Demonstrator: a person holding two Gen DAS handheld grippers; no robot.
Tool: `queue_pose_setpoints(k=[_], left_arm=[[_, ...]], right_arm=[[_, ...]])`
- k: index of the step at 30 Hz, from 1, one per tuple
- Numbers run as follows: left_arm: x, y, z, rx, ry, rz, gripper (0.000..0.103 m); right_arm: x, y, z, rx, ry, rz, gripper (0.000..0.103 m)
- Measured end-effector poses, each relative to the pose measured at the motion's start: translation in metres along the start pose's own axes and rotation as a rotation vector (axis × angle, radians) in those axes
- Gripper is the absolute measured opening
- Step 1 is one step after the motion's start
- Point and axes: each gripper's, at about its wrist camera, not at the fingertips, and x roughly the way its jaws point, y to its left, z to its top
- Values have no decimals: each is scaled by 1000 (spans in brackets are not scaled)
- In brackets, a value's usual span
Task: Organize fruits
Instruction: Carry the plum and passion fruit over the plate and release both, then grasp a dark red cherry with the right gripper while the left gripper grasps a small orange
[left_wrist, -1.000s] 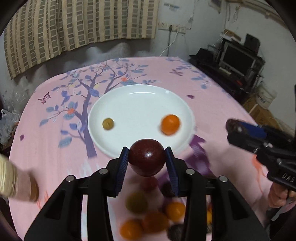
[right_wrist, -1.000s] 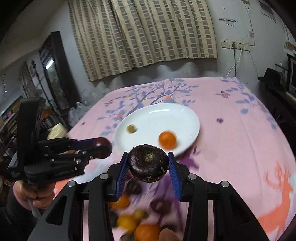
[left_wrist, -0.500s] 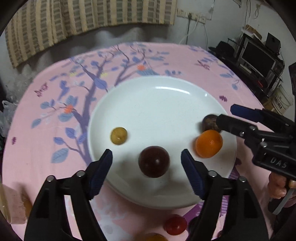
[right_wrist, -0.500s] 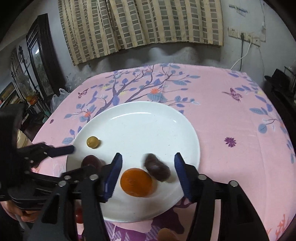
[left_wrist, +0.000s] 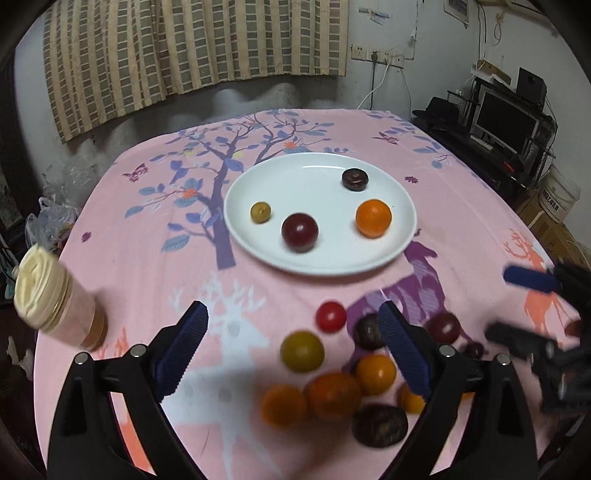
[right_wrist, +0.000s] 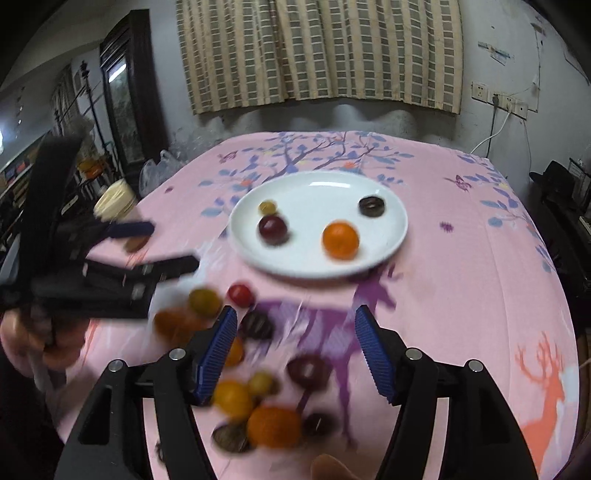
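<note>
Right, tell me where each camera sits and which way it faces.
Left wrist: rides the left tongs, looking down and forward over loose fruit to the plate; its own blue pads show, opening with nothing between them.
Right wrist: rides the right tongs, same heading; its own pads show, opening and empty, plus a hand.
Shared: plate, orange, pink cloth, each other's tongs.

Motion blur smears the near pile of loose fruit (right_wrist: 258, 398) in the right wrist view, so the kinds cannot be told apart. The left gripper (right_wrist: 147, 247) on the left there is blurred too, and the hand (right_wrist: 40, 339) under it runs off the frame. In the left wrist view the right gripper (left_wrist: 532, 306) is cut by the right edge, and the jar (left_wrist: 55, 299) at near left is soft.
</note>
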Motion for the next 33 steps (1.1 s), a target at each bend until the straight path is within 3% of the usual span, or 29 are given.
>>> queue_pose_setpoints(k=[8, 13, 16, 19, 21, 24, 27, 28, 32, 33], left_arm=[[-38, 29, -75, -102, -11, 14, 93], [-58, 55, -109, -176, -14, 16, 93], [-69, 67, -118, -199, -35, 21, 93], [-72, 77, -124, -223, -36, 13, 93], [-74, 78, -127, -209, -49, 8, 93], [-69, 75, -125, -160, -51, 4, 93], [-57, 63, -116, -71, -42, -16, 93], [-52, 57, -112, -35, -46, -19, 91], [-22, 38, -97, 69, -9, -126, 55], [-13, 36, -94, 80, 1, -149, 53]], right_arm=[[-9, 73, -84, -15, 68, 121, 67], [-2, 96, -95, -25, 60, 51, 63], [4, 102, -99, -20, 81, 57, 61], [17, 106, -100, -30, 113, 43, 47], [23, 107, -103, -41, 121, 11, 27], [19, 104, -102, -23, 114, 30, 27], [3, 91, -95, 20, 51, 61, 27], [-4, 84, -90, 38, 16, 70, 27], [-21, 59, -78, 85, -98, 50, 27], [-24, 53, -77, 101, -118, 44, 27]])
